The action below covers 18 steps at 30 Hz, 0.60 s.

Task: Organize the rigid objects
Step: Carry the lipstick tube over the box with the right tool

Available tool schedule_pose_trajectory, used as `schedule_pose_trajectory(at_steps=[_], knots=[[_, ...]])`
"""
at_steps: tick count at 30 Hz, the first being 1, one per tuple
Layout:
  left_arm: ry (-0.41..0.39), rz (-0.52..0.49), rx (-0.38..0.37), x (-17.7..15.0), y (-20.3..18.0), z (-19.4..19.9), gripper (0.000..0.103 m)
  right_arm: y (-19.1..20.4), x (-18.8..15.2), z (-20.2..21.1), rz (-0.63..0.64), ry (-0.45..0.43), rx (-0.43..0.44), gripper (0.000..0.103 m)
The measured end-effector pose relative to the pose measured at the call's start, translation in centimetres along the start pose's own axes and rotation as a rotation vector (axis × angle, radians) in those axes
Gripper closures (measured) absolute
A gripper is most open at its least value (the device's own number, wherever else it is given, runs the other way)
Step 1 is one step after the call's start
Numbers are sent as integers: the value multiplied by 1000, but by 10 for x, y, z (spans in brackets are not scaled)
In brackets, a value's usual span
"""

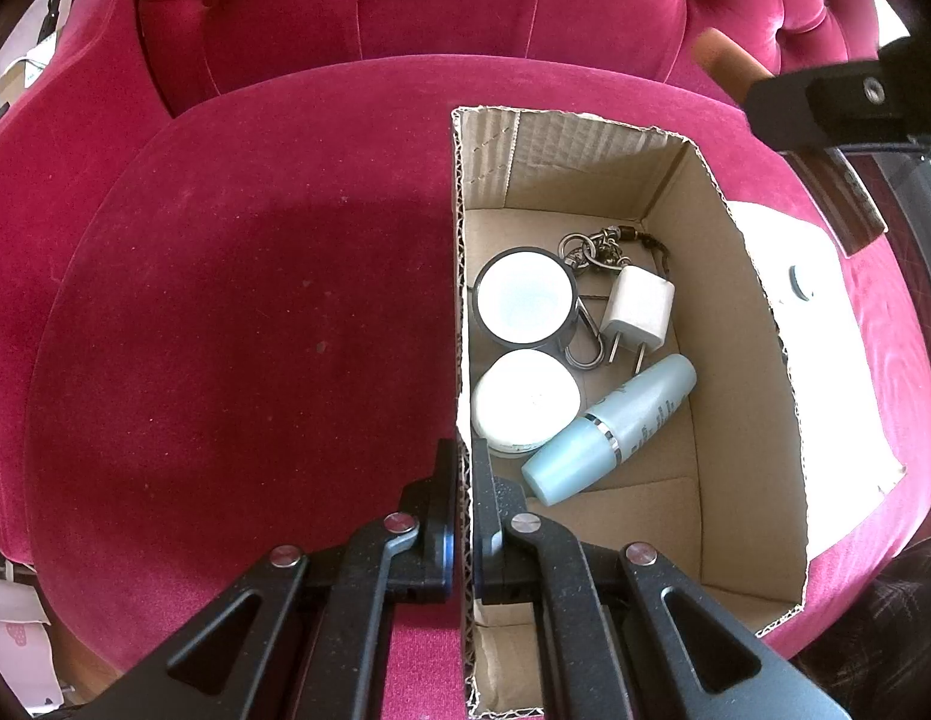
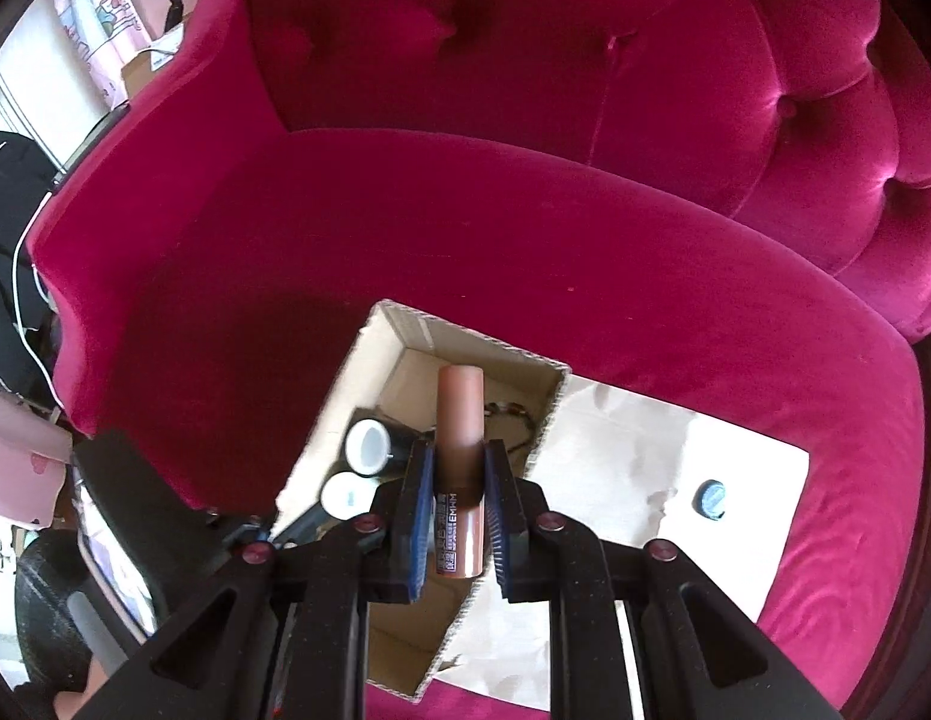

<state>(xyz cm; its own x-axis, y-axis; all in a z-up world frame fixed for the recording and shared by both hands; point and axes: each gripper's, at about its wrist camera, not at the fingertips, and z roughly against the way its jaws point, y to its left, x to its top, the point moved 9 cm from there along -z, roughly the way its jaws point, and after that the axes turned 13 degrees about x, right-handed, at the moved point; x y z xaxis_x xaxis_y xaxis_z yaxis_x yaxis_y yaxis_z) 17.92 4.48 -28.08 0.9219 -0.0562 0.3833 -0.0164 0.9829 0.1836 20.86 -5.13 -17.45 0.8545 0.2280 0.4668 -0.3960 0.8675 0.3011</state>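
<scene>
Two wrist views of a cardboard box on a red velvet armchair seat. The left gripper is clamped on the box's left wall, one finger inside and one outside, apparently steadying it. The right gripper is closed on a brown cosmetic tube, held by its lower body and poised above the open box. The tube appears light, stiff and smooth-sided; a mid-body grip across its width likely guards against slipping or pivoting. Box contents: an open round jar, a white lidded jar, a pale blue bottle lying on its side, a white plug adapter, and a metal keychain. A small round object lies on paper outside the box.
</scene>
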Motion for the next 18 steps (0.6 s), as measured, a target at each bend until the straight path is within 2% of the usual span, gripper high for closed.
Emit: schedule_pose_trajectory(at_steps=[7, 18], knots=[[1, 0, 0, 0, 0, 0, 100, 18, 4, -11, 15, 22, 31, 86], [0, 0, -1, 0, 1, 0, 100, 27, 7, -20, 3, 45, 29, 86]])
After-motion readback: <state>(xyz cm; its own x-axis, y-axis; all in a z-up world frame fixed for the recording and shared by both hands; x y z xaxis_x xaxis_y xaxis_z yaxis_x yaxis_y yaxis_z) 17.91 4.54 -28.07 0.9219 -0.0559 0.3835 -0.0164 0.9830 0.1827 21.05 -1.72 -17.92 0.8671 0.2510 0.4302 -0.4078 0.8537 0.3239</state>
